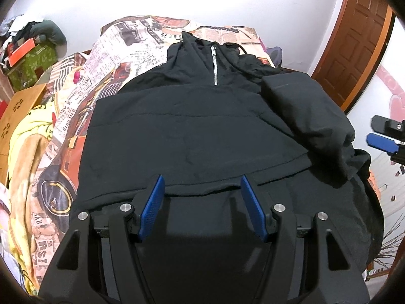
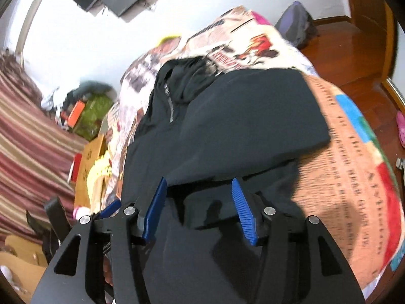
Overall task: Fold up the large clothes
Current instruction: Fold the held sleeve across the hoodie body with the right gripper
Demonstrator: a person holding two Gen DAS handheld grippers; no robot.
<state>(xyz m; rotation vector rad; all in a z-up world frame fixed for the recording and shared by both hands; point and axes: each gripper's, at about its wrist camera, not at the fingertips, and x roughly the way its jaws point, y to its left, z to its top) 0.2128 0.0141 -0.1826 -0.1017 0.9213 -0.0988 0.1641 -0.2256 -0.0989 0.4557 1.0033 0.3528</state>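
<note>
A black hoodie [image 1: 192, 131] with a short silver zipper [image 1: 215, 65] lies front-up on a bed with a newspaper-print cover [image 1: 121, 50]. Its right sleeve [image 1: 303, 111] is folded in over the body. My left gripper [image 1: 201, 178] hovers open over the lower hem, with nothing between its blue pads. At the right edge of the left wrist view, my right gripper [image 1: 379, 133] is beside the folded sleeve. In the right wrist view, that gripper [image 2: 199, 180] stands open just above the sleeve's near edge [image 2: 227, 131], its pads off the cloth. One left pad [image 2: 110, 209] shows at lower left.
A brown wooden door [image 1: 354, 50] stands at the right. A green box with clutter [image 1: 33, 60] and a wooden board [image 1: 20, 106] lie left of the bed. A backpack [image 2: 296, 27] sits on the wooden floor past the bed, and a striped cloth [image 2: 25, 126] hangs at the left.
</note>
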